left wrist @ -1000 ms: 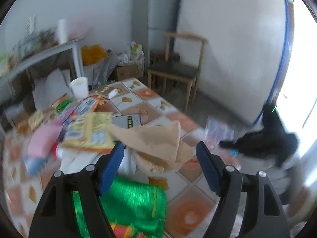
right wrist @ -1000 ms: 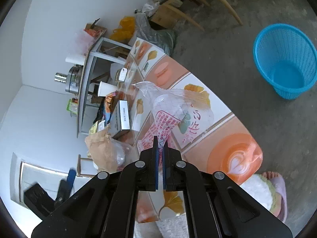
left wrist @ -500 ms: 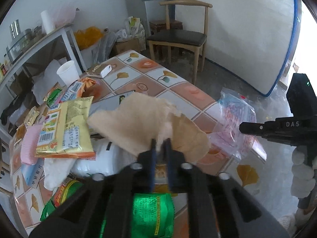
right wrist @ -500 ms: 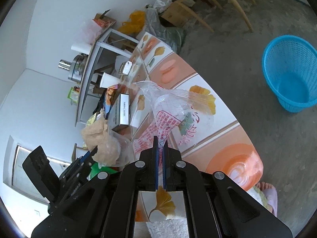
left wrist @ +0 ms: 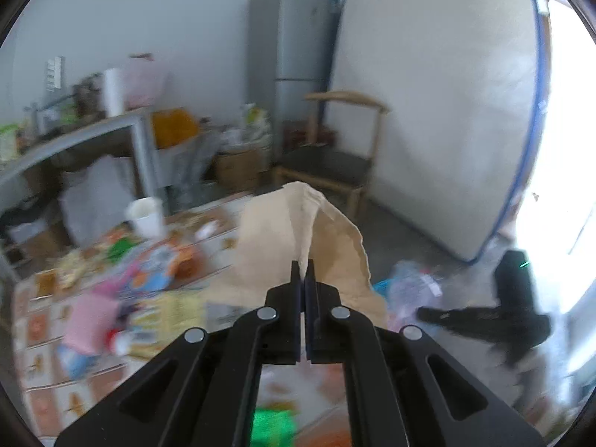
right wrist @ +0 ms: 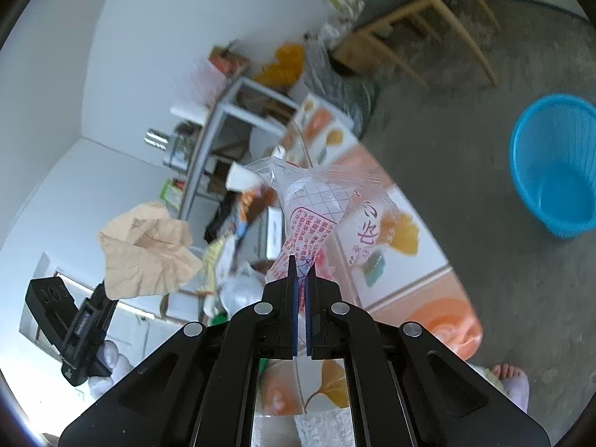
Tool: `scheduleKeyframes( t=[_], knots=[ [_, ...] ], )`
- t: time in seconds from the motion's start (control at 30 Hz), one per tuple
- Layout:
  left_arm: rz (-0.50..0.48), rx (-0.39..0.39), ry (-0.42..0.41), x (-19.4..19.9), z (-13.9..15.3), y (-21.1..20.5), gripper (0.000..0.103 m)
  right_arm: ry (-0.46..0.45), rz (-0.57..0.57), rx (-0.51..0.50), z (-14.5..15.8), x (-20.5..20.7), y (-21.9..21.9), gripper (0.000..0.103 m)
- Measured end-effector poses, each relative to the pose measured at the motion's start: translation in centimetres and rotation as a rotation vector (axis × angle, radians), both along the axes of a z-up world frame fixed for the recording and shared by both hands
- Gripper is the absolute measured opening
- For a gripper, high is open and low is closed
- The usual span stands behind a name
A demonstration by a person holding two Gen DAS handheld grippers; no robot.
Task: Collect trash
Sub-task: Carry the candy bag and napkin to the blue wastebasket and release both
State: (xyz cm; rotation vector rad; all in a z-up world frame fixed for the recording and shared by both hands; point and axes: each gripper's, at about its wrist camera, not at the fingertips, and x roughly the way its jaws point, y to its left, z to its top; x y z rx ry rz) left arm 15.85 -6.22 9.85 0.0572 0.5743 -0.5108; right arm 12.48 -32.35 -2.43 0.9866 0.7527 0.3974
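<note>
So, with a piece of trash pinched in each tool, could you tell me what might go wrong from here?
1. The left tool pinches only an edge of the crumpled brown paper, so it might tear or slip free during the carry.
2. The right tool grips a thin fold of the clear plastic bag, which could slide out.
3. The blue basket stands on the floor away from the table; a loose drop might miss it.

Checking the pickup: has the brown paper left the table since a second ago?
Yes. The brown paper, pinched in the left tool, now hangs above the table clutter.
</note>
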Motion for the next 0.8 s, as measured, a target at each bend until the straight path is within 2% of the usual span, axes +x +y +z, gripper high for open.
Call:
scheduleKeyframes(
  t=[0.13, 0.27, 0.37, 0.43, 0.53, 0.63, 0.73, 0.77, 0.8],
  knots=[
    [-0.147, -0.094, 0.071, 0.9, 0.7, -5.5, 0.001, -0.030, -0.116, -0.045, 1.1, -2.0, -3.8, 0.002],
    [-0.246, -0.077, 0.096, 2.2, -0.1, -12.6, 0.001, 0.025, -0.261, -0.104, 0.5, -4.2, -8.5, 0.002],
    [-0.295, -0.028, 0.192, 4.5, -3.1, -18.9, 0.001, 0.097, -0.340, -0.137, -1.2, -5.1, -11.5, 0.002],
    [-0.320, 0.005, 0.284, 6.3, -5.9, -22.9, 0.001, 0.161, -0.380, -0.140, -3.1, -5.1, -13.5, 0.002],
    [-0.331, 0.067, 0.413, 8.7, -10.6, -28.5, 0.001, 0.230, -0.407, -0.119, -5.7, -4.4, -15.5, 0.002],
    [-0.353, 0.092, 0.539, 11.0, -14.3, -32.6, 0.001, 0.295, -0.419, -0.104, -8.5, -2.6, -16.9, 0.002],
    [-0.338, 0.136, 0.576, 13.1, -17.2, -35.9, 0.002, 0.342, -0.419, -0.097, -11.0, -0.4, -18.5, 0.005],
    [-0.340, 0.141, 0.584, 13.6, -18.0, -36.7, 0.007, 0.359, -0.431, -0.104, -11.8, 0.5, -18.8, 0.007],
    [-0.344, 0.145, 0.598, 14.5, -18.7, -37.5, 0.021, 0.374, -0.438, -0.119, -12.5, 1.5, -18.9, 0.009]
  ],
)
